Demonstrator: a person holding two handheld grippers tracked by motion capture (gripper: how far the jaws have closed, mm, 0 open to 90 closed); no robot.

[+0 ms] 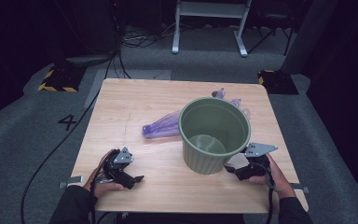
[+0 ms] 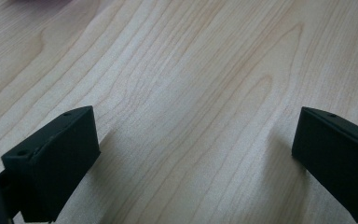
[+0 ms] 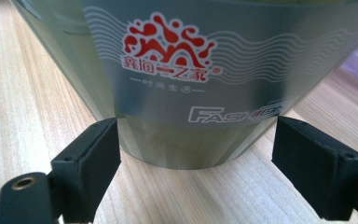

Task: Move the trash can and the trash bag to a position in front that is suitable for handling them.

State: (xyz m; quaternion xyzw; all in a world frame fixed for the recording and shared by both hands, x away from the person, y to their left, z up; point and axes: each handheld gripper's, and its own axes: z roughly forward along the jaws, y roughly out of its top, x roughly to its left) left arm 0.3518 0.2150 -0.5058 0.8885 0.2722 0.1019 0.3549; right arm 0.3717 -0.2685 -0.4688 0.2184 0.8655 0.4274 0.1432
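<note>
A green plastic bucket (image 1: 213,135) stands upright on the wooden table (image 1: 135,98), empty inside. Its wall carries a red logo label (image 3: 168,46). A purple plastic bag (image 1: 161,126) lies flat behind and to the left of it, with more purple showing past its far rim. My right gripper (image 1: 235,171) is open at the bucket's near right base; its jaws flank the bottom of the bucket (image 3: 191,149) without gripping it. My left gripper (image 1: 133,178) rests open near the front left of the table, and bare wood (image 2: 191,116) lies between its jaws.
The table sits on grey carpet with a painted number 4 (image 1: 67,122) to the left. Yellow-black striped blocks (image 1: 58,79) stand at both far corners. A white frame (image 1: 209,23) and cables lie beyond the table.
</note>
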